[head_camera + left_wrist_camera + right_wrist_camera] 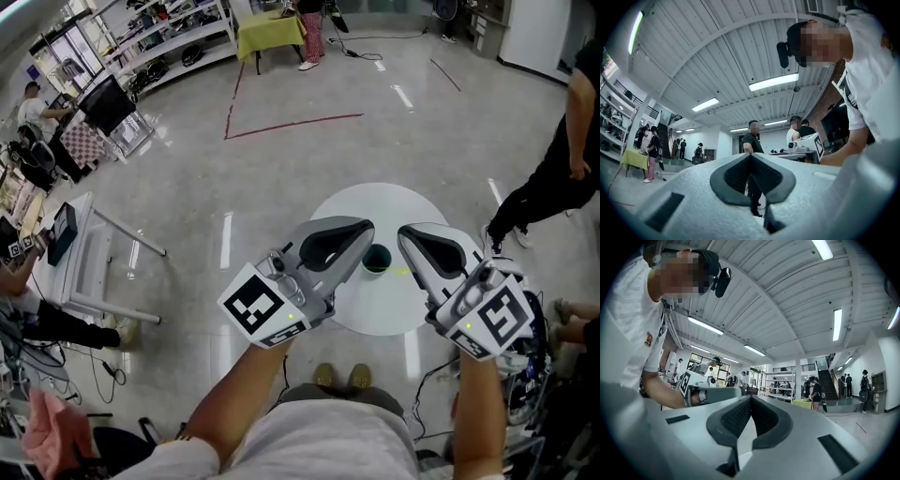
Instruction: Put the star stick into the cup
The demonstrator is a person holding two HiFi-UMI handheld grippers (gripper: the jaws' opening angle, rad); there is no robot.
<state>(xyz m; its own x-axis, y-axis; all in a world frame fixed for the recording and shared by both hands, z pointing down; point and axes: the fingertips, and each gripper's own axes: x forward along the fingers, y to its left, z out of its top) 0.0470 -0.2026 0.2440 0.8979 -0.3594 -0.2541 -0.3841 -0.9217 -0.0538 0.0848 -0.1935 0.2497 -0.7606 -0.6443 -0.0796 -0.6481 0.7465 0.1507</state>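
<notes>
A dark green cup (377, 260) stands on the round white table (375, 309) below me. Just right of it lies a small yellow-green thing (402, 272), probably the star stick, partly covered by my right gripper. Both grippers are held up above the table, with nothing in them. My left gripper (366, 231) is left of the cup, shut, its fingertips meeting (751, 155). My right gripper (405, 236) is right of the cup, shut, its tips touching (751, 398). Both gripper views look up and out at the ceiling and hall, and neither shows the cup or stick.
A person in black (561, 159) stands right of the table. A white folding table (86, 258) stands at the left, with people and shelves (169, 37) behind it. A yellow-covered table (270, 32) is far back. Cables and gear (530, 375) lie on the floor at the right.
</notes>
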